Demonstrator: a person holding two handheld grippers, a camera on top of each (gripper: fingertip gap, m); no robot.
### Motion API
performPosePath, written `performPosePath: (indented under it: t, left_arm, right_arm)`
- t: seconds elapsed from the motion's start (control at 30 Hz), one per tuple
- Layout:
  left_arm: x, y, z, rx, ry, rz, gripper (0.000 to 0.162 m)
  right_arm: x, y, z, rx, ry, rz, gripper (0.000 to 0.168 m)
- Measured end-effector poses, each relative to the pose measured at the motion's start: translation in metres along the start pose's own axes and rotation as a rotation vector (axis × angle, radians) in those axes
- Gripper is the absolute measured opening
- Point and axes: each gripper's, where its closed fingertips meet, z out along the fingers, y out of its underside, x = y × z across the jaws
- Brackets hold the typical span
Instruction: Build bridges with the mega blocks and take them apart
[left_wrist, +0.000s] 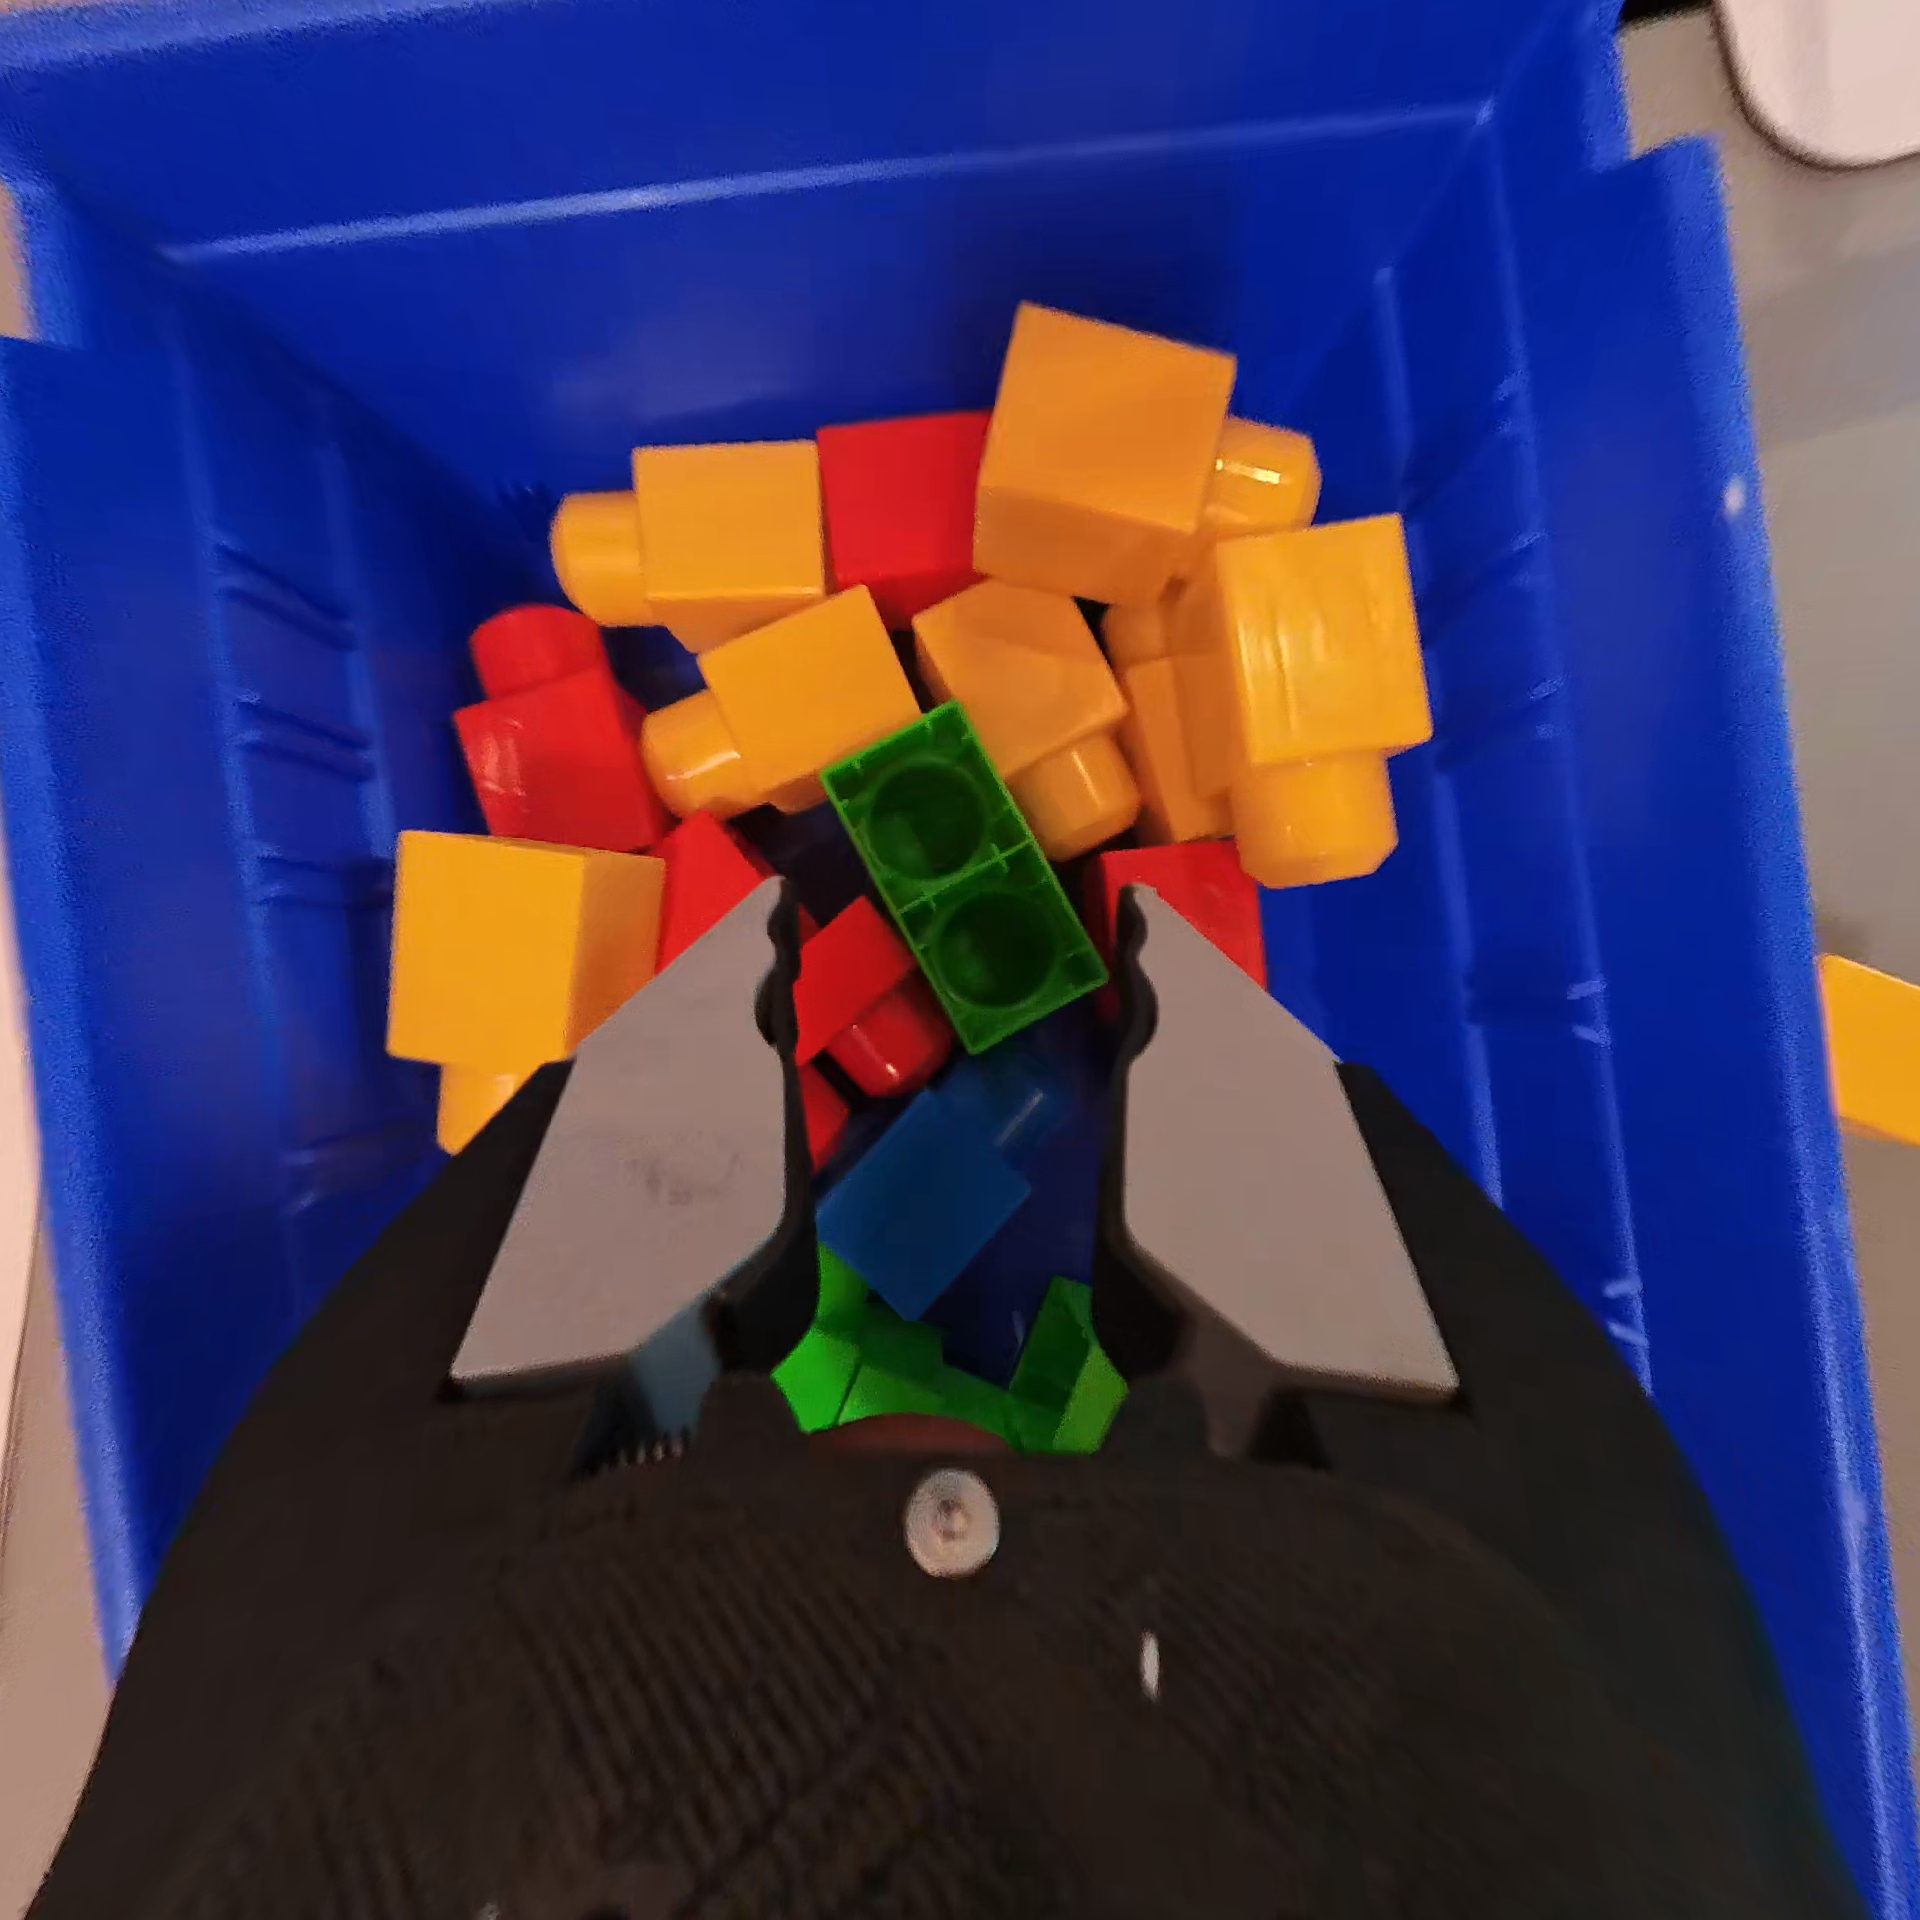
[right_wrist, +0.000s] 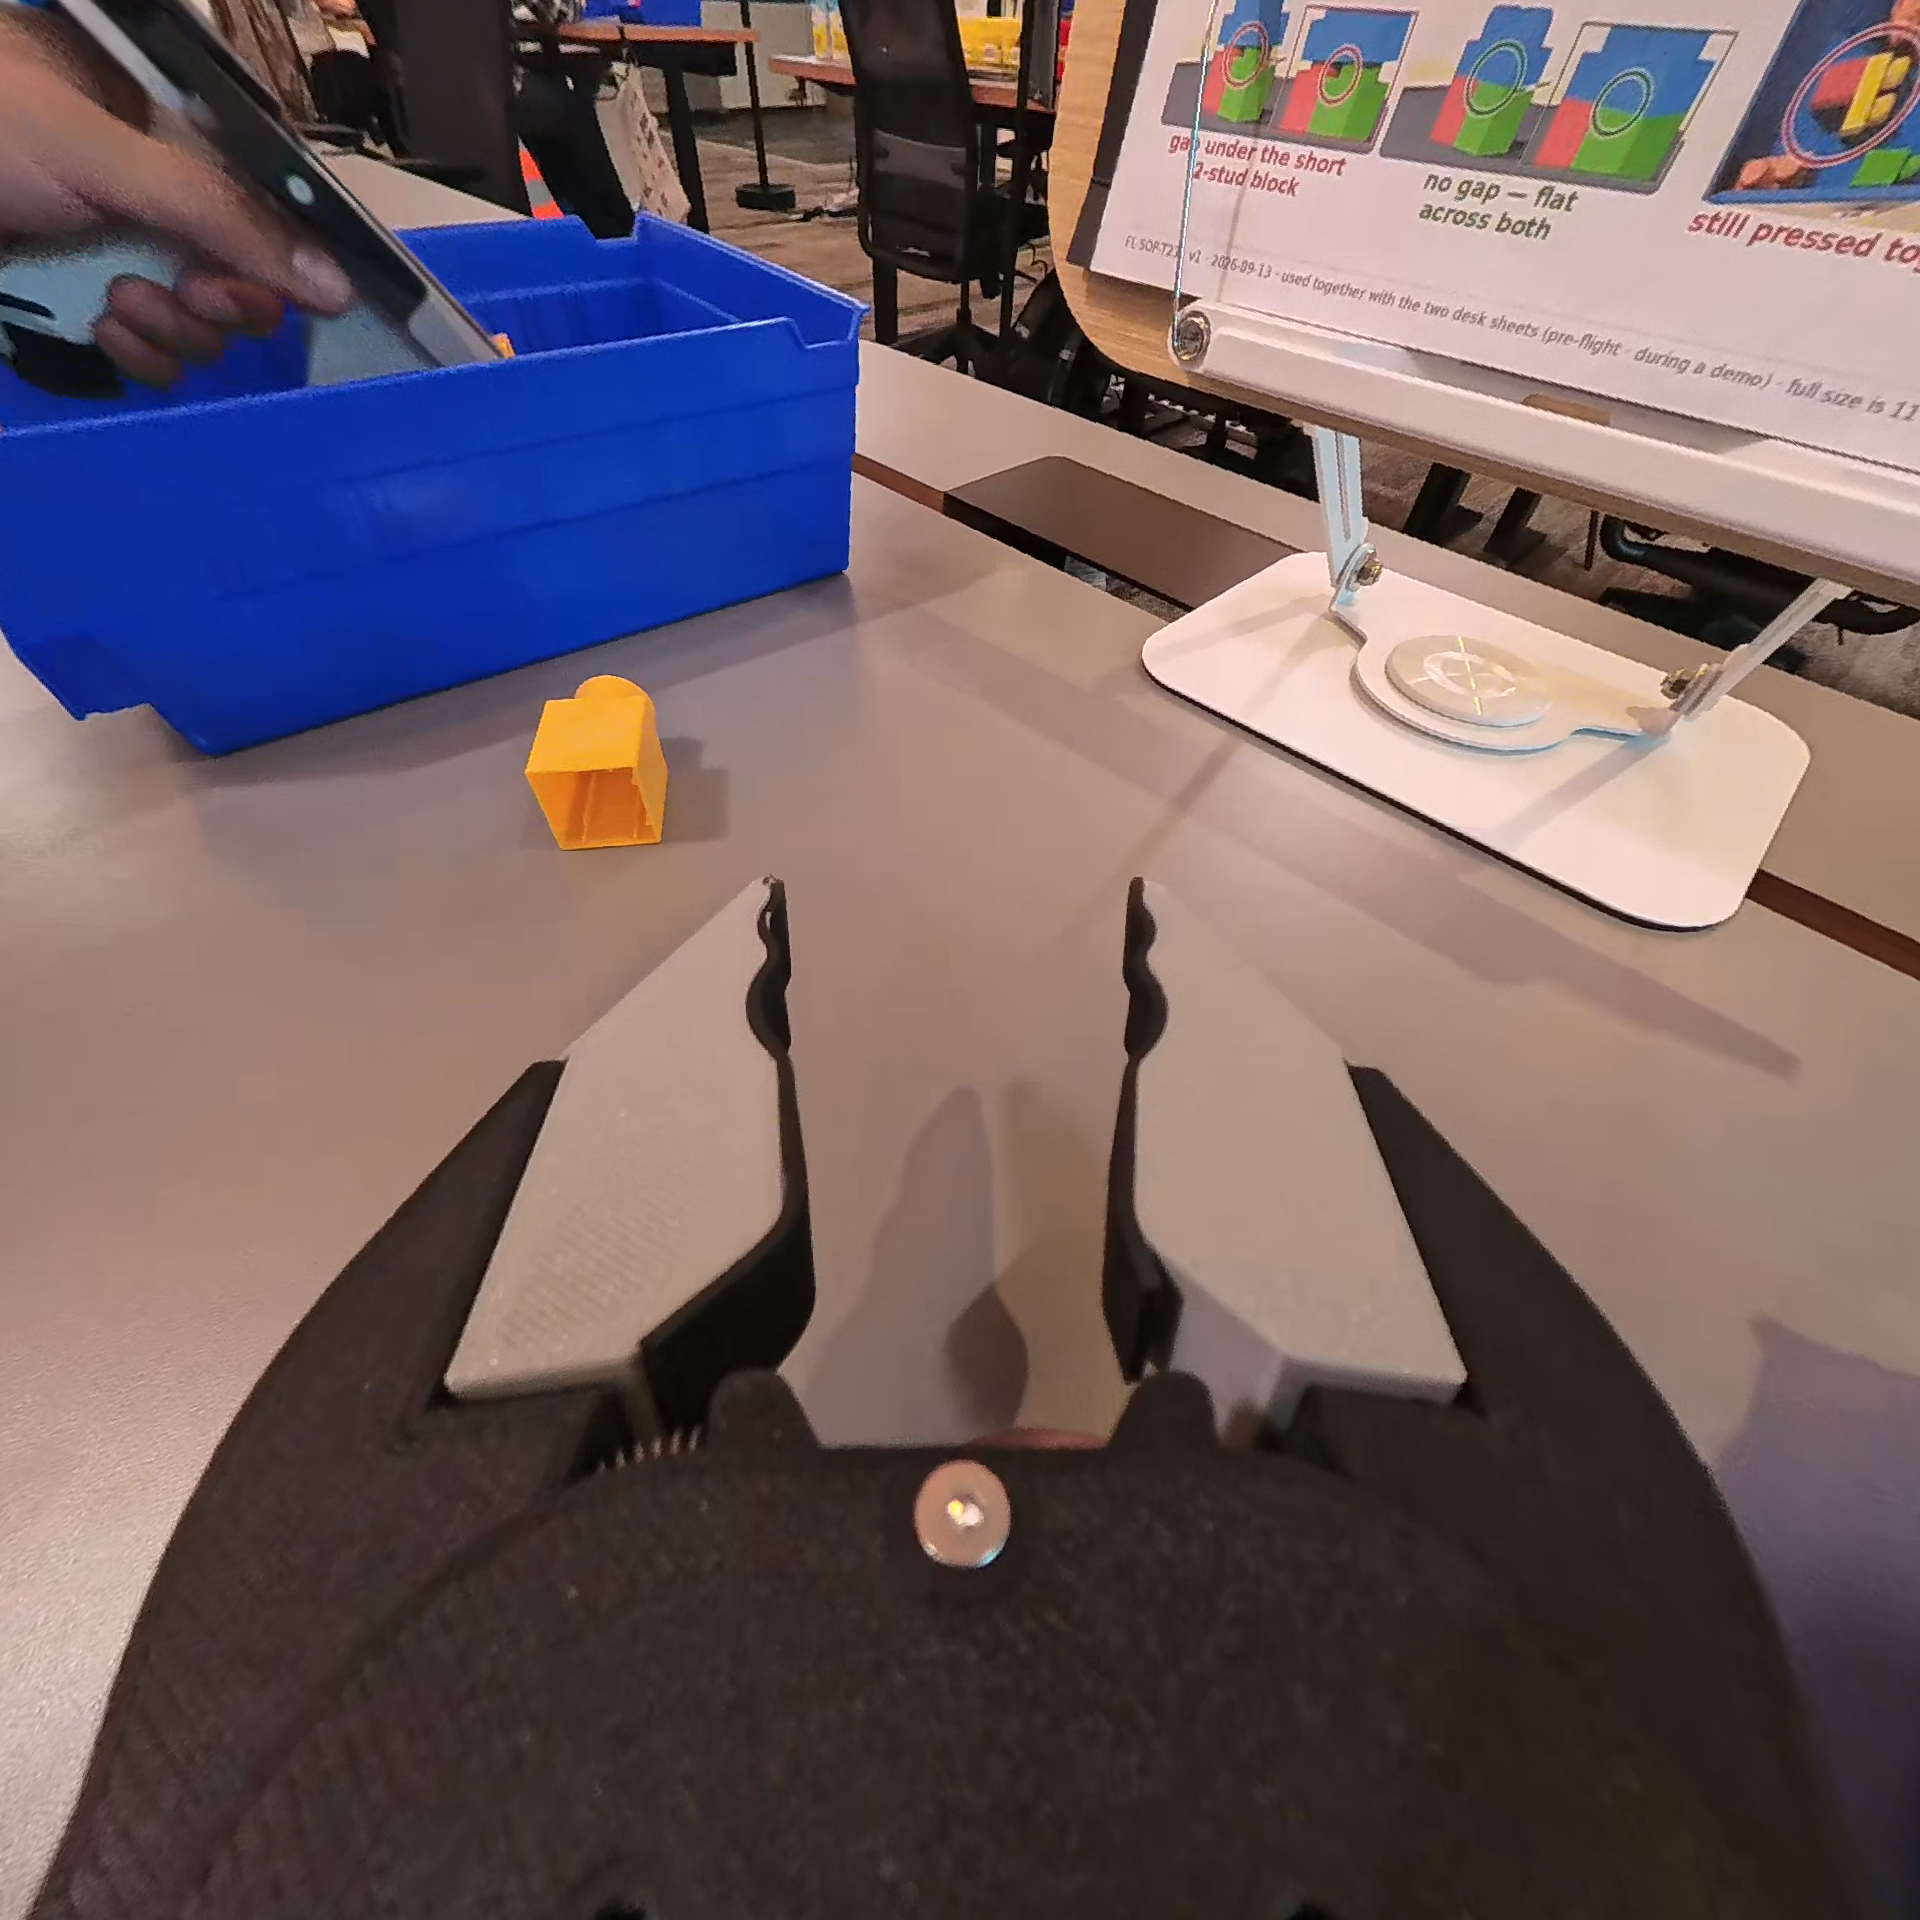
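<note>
The left tool (left_wrist: 954, 914) is held wide open, empty, inside the blue plastic bin (left_wrist: 1538, 790), a green two-stud plastic block (left_wrist: 961, 873) lying underside-up between its tips. The right tool (right_wrist: 956, 904) is spread open above the grey counter (right_wrist: 1039, 727), nothing gripped; a single-stud yellow plastic block (right_wrist: 597, 769) is seen ahead-left.

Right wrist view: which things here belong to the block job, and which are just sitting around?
Job:
- blue bin
- yellow block on the table
- left gripper, open over the blocks in the bin
- right gripper, open, empty

Lying about:
- white stand with its sheet
- office chair
</note>
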Motion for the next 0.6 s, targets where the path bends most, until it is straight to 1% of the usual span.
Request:
performPosePath:
  t: [0.07,0.2,0.23,0.3,0.33,0.4,0.5,0.6]
  left_arm:
    - [0.005,0.006,0.008,-0.050,-0.005,0.027,0.062]
    - [0.007,0.004,0.011,-0.037,0.000,0.009,0.062]
    - [0.008,0.005,0.011,-0.038,0.019,-0.002,0.060]
    - [0.008,0.007,0.009,-0.039,0.056,-0.030,0.046]
    - [0.005,0.009,0.007,-0.040,0.051,-0.032,0.043]
    - [-0.005,0.013,0.005,-0.036,0.025,-0.035,0.050]
    - [-0.001,0.017,0.008,-0.024,0.053,-0.027,0.056]
    - [0.000,0.018,0.014,-0.041,0.023,-0.005,0.059]
  right_arm:
    - [0.000,0.000,-0.001,0.000,0.001,0.000,0.062]
    - [0.001,-0.001,-0.003,0.006,0.002,0.003,0.062]
    - [0.001,-0.001,-0.003,0.006,0.000,0.004,0.062]
    - [0.000,-0.001,-0.002,0.005,-0.002,0.002,0.062]
    - [-0.001,-0.001,-0.002,0.004,-0.002,0.000,0.062]
    - [-0.001,-0.002,-0.003,0.008,-0.001,-0.004,0.062]
    - [-0.002,-0.002,-0.003,0.009,-0.002,-0.006,0.062]
    - [-0.003,-0.001,-0.001,0.001,-0.005,-0.008,0.062]
